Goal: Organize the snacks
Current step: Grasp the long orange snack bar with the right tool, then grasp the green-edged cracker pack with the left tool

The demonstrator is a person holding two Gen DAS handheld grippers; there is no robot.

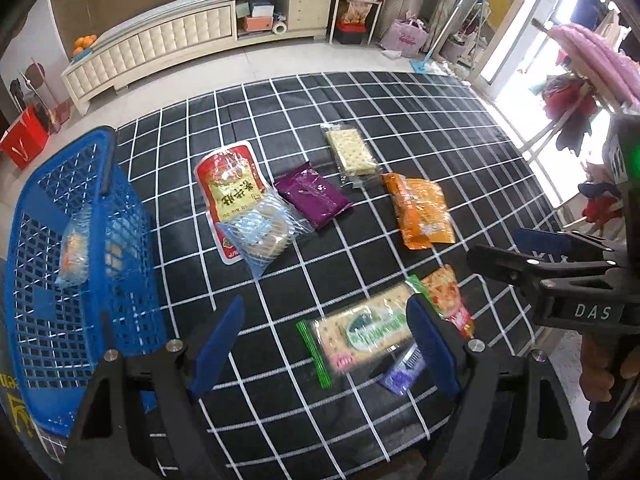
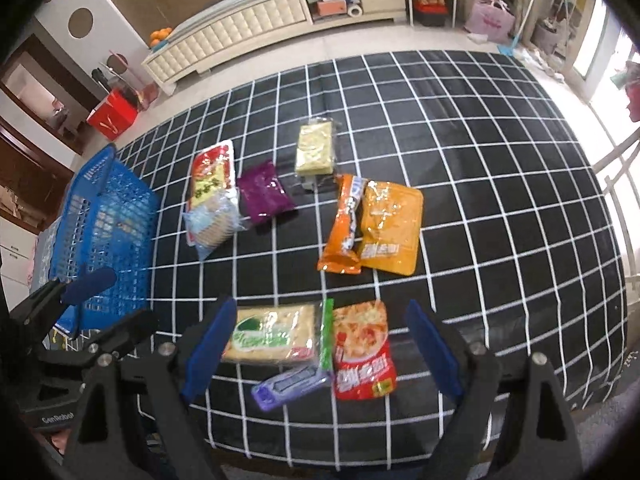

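Checkered cloth (image 1: 400, 120) — both tongs angled down, spread.

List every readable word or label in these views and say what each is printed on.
"DAS": right gripper body, left wrist view.
"GenRobot": left gripper body, right wrist view; small, partly guessed.
Print on the snack packets, such as the green cracker packet and red packet: too blurred to read.

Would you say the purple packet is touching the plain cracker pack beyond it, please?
Apart. The right wrist view shows black checked cloth between the purple packet and the plain cracker pack.
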